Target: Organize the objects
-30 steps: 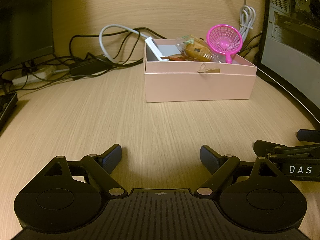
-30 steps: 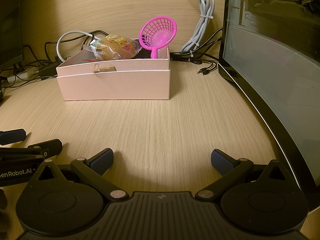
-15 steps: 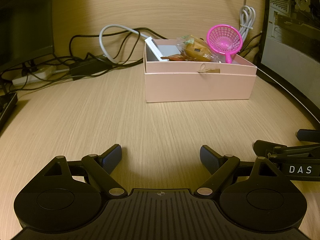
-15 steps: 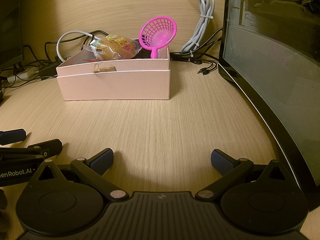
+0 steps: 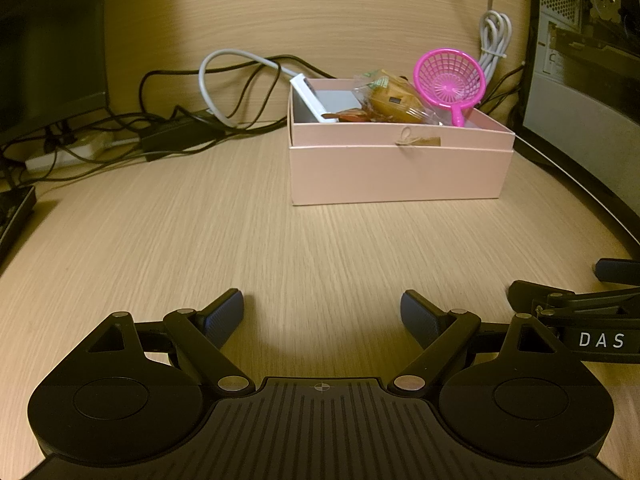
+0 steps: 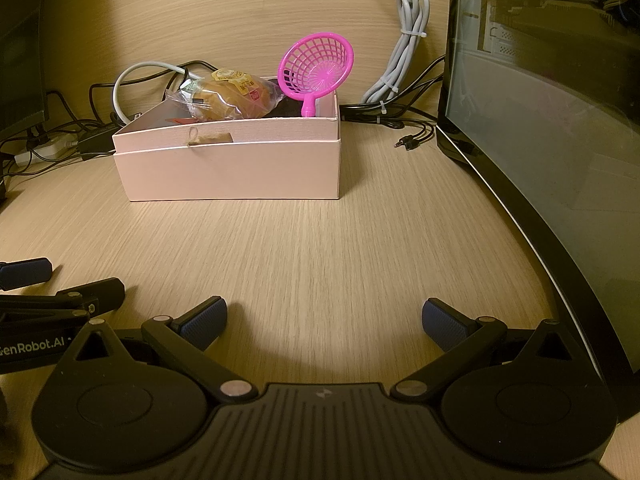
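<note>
A pink cardboard box point(image 5: 400, 174) point(image 6: 232, 172) stands on the wooden desk. Inside it lean a pink plastic strainer point(image 5: 449, 79) point(image 6: 318, 68), a wrapped bun point(image 5: 394, 99) point(image 6: 228, 96), and a white flat item point(image 5: 312, 98). My left gripper point(image 5: 322, 314) rests open near the front of the desk, well short of the box, with nothing between its fingers. My right gripper point(image 6: 324, 318) is open too and holds nothing. Each gripper shows at the edge of the other's view.
Tangled black and grey cables point(image 5: 224, 92) and a power strip point(image 5: 68, 152) lie behind the box at left. A coiled grey cable point(image 6: 408, 40) hangs at the back wall. A dark curved monitor point(image 6: 540, 140) rises along the right. Bare desk point(image 6: 320, 240) lies between grippers and box.
</note>
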Tool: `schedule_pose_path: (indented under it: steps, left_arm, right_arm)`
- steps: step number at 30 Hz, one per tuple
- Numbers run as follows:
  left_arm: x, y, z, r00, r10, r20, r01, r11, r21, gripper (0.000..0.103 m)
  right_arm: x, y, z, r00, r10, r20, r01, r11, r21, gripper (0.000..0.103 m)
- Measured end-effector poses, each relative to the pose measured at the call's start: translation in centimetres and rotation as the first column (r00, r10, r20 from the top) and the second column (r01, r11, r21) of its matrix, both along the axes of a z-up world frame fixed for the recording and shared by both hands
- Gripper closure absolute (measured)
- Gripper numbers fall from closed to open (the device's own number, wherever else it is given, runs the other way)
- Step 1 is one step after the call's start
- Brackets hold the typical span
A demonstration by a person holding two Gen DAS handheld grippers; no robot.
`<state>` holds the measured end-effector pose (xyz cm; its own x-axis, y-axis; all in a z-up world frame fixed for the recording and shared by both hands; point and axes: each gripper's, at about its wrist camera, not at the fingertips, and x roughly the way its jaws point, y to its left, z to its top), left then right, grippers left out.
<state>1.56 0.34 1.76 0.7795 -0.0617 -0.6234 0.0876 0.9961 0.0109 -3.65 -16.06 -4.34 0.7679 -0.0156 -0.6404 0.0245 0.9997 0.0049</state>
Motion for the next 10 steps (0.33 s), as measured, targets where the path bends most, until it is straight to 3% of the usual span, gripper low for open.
schedule_pose_path:
  steps: [10]
  left_arm:
    - [-0.05,0.34,0.1,1.0,0.001,0.004,0.0,1.0,-0.026,0.015]
  right_arm:
    - [0.01,-0.02,0.02,1.0,0.0,0.0,0.0,1.0,0.0,0.0]
